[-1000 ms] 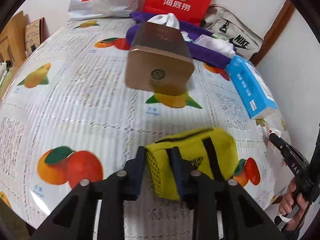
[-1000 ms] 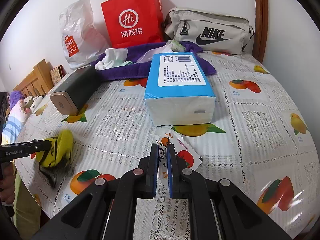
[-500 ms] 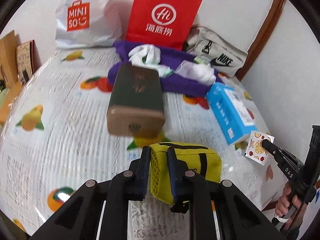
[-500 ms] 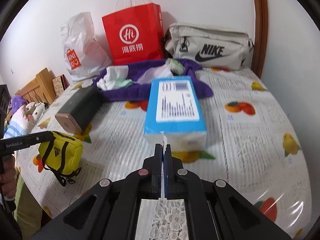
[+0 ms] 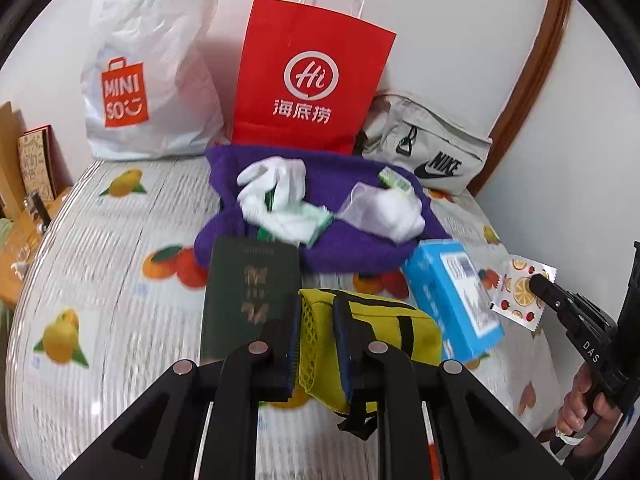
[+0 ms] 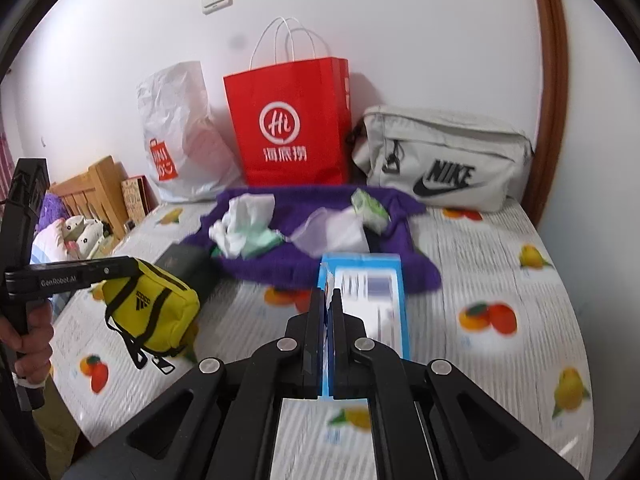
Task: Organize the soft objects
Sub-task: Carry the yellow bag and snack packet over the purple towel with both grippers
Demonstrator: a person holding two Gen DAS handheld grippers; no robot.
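Tongs both higher than before: left tongs (image 5: 316, 320) clamped on yellow pouch (image 5: 376, 332), right tongs (image 6: 329, 312) on fruit-print sachet (image 5: 520, 292).

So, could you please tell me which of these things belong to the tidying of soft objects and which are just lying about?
In the job:
- yellow pouch, held by the left gripper
- fruit-print sachet, held by the right gripper
- purple cloth
- white gloves

Lying about:
- red paper bag
- Miniso bag
- Nike bag
- tissue pack
- dark green box
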